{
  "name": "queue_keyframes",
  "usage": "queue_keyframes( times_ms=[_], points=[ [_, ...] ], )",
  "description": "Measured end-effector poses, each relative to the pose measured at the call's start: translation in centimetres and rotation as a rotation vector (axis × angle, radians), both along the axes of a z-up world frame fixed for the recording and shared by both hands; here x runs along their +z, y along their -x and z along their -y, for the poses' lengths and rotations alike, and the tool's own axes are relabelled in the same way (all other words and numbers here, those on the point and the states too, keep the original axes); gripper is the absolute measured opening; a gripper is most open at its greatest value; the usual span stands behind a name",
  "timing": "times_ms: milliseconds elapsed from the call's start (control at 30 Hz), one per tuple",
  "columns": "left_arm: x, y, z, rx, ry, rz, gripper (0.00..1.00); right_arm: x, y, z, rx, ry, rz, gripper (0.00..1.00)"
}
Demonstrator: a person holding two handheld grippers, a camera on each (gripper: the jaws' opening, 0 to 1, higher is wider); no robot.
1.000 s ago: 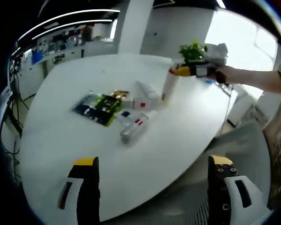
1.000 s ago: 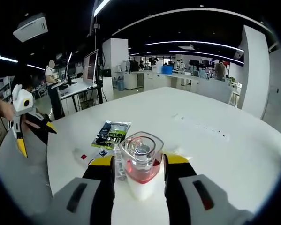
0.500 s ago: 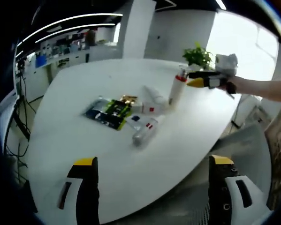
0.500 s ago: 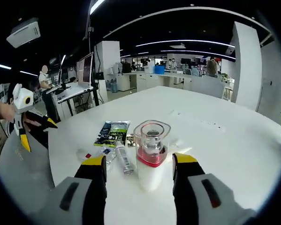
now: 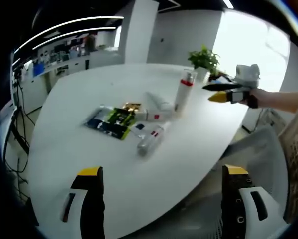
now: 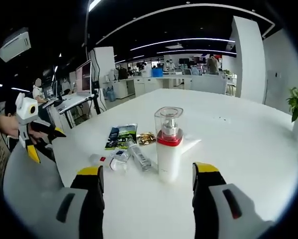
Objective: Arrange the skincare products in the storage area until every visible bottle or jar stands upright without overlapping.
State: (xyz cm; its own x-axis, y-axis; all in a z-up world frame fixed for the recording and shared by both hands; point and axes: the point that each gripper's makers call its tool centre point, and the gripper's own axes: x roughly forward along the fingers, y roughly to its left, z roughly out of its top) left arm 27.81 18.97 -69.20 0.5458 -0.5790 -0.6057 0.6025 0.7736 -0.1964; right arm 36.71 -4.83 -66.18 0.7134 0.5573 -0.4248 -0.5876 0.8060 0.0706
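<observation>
The right gripper (image 6: 146,181) is released, jaws spread before an upright white pump bottle (image 6: 168,149) with red collar and clear cap; the left gripper (image 5: 161,199) is spread too.

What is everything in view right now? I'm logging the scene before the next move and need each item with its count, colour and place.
Tall white pump bottle with red collar and clear cap: 1, standing upright on the table, ahead of the right gripper's open jaws.
Clear slim bottle: 1, lying flat, left of the pump bottle.
Small white tube with red mark: 1, lying at the near left of the cluster.
Small clear jar: 1, beside that tube; whether it is upright I cannot tell.
Green and black sachet: 1, flat behind the cluster.
Gold packet: 1, beside the sachet.
White round table: 1, under everything.
Potted green plant: 1, far table edge.
Left gripper: yellow-tipped jaws, open.
Right gripper: yellow-tipped jaws, open.
</observation>
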Motion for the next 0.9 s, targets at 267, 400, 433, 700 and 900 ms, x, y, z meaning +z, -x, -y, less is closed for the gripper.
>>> queue_keyframes(
  times_ms=[267,400,433,700,900],
  points=[
    [-0.2,0.3,0.4,-0.024,-0.003,-0.007,0.97,0.2,1.7,-1.1,-0.037,-0.047,-0.011,0.80],
    [-0.1,0.3,0.5,-0.028,0.002,-0.009,0.97,0.2,2.7,-1.7,-0.028,-0.046,-0.019,0.81],
    [-0.2,0.3,0.5,-0.028,0.002,-0.009,0.97,0.2,2.9,-1.8,-0.027,-0.046,-0.021,0.81],
    [0.2,0.2,1.0,-0.001,0.068,-0.029,0.97,0.4,4.5,-2.1,-0.071,-0.078,-0.031,0.82],
    [0.0,0.4,1.1,-0.018,0.036,-0.019,0.97,0.6,5.4,-2.5,-0.091,-0.098,-0.036,0.81]
  ],
)
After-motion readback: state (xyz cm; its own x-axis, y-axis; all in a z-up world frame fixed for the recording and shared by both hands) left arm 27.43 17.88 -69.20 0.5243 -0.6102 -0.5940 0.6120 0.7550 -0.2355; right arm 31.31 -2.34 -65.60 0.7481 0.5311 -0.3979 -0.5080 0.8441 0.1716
